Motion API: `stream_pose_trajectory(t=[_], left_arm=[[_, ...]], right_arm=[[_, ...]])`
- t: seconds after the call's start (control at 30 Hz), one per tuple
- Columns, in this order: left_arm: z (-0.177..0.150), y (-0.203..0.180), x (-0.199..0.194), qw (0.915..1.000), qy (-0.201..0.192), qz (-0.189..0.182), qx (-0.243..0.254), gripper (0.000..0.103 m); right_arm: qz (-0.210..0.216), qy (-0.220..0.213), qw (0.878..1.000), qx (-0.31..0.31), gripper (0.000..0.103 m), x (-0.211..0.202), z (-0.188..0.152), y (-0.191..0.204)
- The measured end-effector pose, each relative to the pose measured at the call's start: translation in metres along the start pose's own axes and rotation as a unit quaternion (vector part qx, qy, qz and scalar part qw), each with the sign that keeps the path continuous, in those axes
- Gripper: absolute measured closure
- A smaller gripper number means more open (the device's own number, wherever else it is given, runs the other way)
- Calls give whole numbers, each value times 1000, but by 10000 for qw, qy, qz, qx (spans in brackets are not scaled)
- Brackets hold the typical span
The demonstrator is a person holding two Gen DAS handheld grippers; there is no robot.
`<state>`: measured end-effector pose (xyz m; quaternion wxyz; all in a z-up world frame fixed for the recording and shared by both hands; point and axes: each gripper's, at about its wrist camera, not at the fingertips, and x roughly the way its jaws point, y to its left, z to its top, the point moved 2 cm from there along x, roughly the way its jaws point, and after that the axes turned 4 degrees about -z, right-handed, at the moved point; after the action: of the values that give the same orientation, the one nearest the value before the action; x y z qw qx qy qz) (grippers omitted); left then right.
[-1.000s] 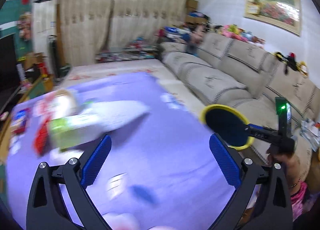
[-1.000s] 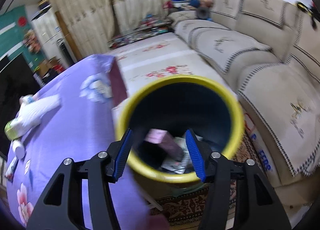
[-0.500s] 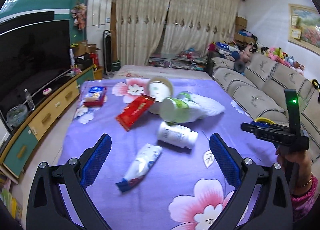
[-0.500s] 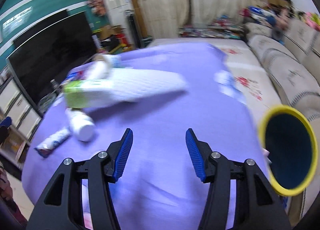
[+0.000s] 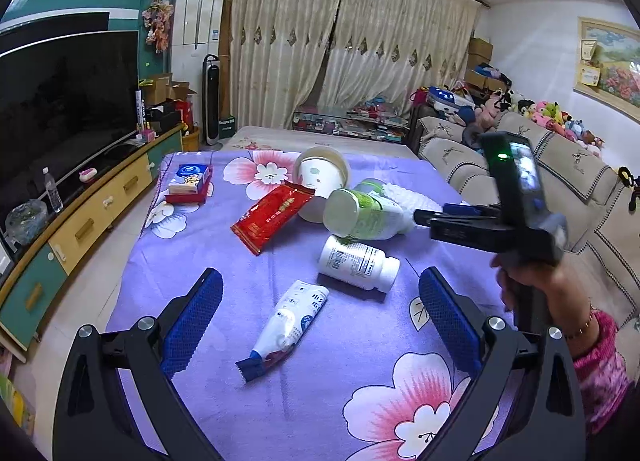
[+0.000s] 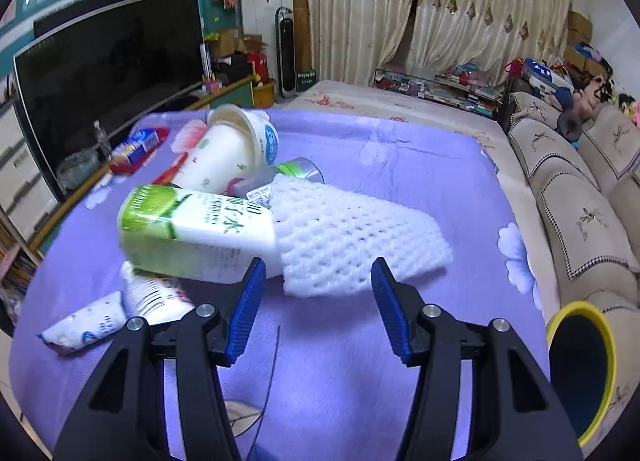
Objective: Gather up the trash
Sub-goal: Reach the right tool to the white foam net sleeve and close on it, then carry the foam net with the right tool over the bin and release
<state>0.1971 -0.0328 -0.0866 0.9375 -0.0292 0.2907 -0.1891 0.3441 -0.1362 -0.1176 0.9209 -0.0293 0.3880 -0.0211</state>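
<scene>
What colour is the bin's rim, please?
Yellow, around a dark inside; the bin shows best in the right wrist view.

- Green-and-white drink carton (image 6: 192,229), lying against the white foam net (image 6: 352,245): large Chinese characters "椰子水" along its side, smaller print unreadable.
- White pill bottle (image 5: 358,267), just below the carton: barcode and label print, too small to read.
</scene>
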Motion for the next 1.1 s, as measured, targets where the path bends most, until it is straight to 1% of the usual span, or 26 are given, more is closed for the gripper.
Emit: stream_pose_trajectory(t=[0.13, 0.17, 0.2, 0.27, 0.3, 0.33, 0.37, 0.43, 0.63, 1.1], left_arm=[[-1, -2, 4, 10000, 28, -44, -23, 6], [-1, -2, 5, 10000, 38, -53, -25, 6], [-1, -2, 6, 10000, 45, -63, -26, 6], [-2, -4, 7, 9999, 64, -75, -18, 6], [-3, -5, 8, 9999, 75, -82, -12, 6], [-3, -5, 9, 9999, 83, -90, -10, 6], [-3, -6, 9, 9999, 88, -96, -8, 6], [-3, -6, 11, 9999, 97, -101, -3, 6], [-4, -9, 15, 9998, 126, -120, 8, 6], [-5, -20, 20, 9996, 165, -198, 106, 6]], right_arm=[[3, 203, 9997, -106, 51, 15, 1, 0], [-12, 221, 9997, -126, 53, 17, 1, -1], [-14, 242, 9996, -157, 57, 19, 1, -1], [22, 290, 9994, -186, 80, 22, 0, 0], [71, 317, 9993, -174, 84, 22, -1, -1], [114, 329, 9993, -161, 92, 21, -2, -1], [144, 300, 9993, -152, 95, 19, -2, -2], [168, 247, 9995, -137, 97, 15, -3, -5], [282, 46, 9996, 0, 98, -11, -5, -17], [664, -604, 9957, 211, 98, -90, -12, -40]])
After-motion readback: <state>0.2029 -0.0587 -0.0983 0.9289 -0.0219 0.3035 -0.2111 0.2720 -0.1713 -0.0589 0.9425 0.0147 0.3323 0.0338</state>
